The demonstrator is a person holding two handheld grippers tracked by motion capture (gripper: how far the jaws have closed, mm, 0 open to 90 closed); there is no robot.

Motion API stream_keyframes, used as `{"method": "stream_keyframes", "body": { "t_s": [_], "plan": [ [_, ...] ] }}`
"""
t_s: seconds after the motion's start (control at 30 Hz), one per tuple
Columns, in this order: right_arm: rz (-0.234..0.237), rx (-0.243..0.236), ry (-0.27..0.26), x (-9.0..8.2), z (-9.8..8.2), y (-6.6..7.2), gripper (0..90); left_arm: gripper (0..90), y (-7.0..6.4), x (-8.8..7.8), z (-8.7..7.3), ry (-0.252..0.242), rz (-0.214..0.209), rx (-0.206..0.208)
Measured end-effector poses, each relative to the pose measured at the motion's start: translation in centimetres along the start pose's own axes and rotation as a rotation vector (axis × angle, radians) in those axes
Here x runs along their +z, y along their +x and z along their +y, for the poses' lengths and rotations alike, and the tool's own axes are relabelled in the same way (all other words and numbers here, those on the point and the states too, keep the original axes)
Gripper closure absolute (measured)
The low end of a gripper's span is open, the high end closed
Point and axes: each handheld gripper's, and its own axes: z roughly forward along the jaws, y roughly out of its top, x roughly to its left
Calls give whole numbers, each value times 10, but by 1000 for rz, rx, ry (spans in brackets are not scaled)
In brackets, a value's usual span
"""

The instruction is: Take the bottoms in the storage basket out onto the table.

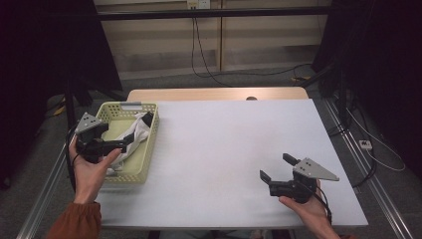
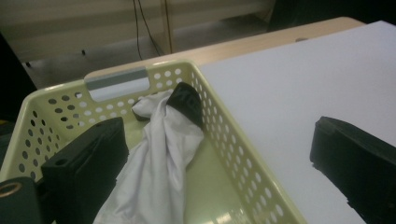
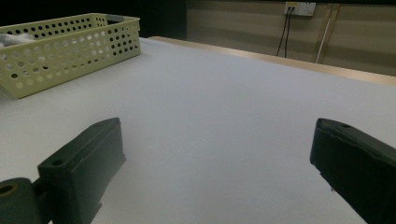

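One table (image 1: 234,149), white top, bare in the middle. Pale green perforated basket (image 1: 149,144) at left edge, holding white cloth (image 2: 159,172) bunched along its length, dark garment end (image 2: 187,100) poking out at the far corner. Left gripper (image 1: 130,144) over the basket, jaws spread wide, straddling the near basket wall, one jaw beside the cloth, nothing gripped. Right gripper (image 1: 276,167) low over bare table at right, jaws apart, empty. Likely step: pick cloth out. Best done by lowering onto the thick fold, keeping clear of the basket wall, closing fully before lifting.
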Motion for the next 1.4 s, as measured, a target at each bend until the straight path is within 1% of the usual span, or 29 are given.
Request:
{"method": "stream_keyframes", "body": {
  "t_s": [0.03,0.1,0.13,0.2,0.33,0.37,0.43,0.57,0.7,0.77,0.83,0.97,1.03,1.1,1.13,1.17,1.2,1.23,1.27,1.33,1.4],
  "plan": [
    [1,0,0,0,0,0,27,43,1,2,1,11,4,0],
    [0,2,-1,0,0,0,27,43,2,6,2,19,10,3],
    [0,3,0,0,0,0,27,43,3,8,3,28,14,9],
    [1,3,0,0,0,0,27,43,4,11,4,41,18,5],
    [1,3,1,0,0,0,27,43,8,20,3,55,8,-19],
    [2,4,2,0,0,0,27,51,9,22,3,68,-3,-29],
    [2,1,3,0,0,0,27,53,11,27,2,94,-6,-36],
    [4,0,7,0,0,0,27,47,15,35,1,131,5,-41],
    [4,0,7,0,0,0,27,50,19,43,-1,166,38,-34],
    [5,-2,7,0,0,0,27,54,22,46,-2,166,35,-55],
    [6,-3,5,0,0,0,27,58,23,49,-3,171,44,-52],
    [8,-3,3,0,0,0,28,59,24,57,-5,217,73,-26],
    [8,-5,2,0,0,0,28,59,26,61,-6,232,80,-37],
    [8,-6,2,0,0,0,28,60,29,64,-7,241,83,-40],
    [5,-4,2,0,0,0,28,75,30,65,-7,242,87,-43],
    [5,-4,2,0,0,0,28,75,31,66,-7,246,92,-39],
    [6,-3,2,0,0,0,28,97,32,68,-7,247,95,-36],
    [8,-5,3,0,0,0,28,97,32,70,-8,246,100,-41],
    [8,-8,5,0,0,0,28,101,33,73,-9,246,113,-45],
    [9,-9,5,0,0,1,28,101,35,79,-10,268,109,-52],
    [10,-10,7,0,0,0,29,108,37,83,-12,271,115,-60]
  ]
}}
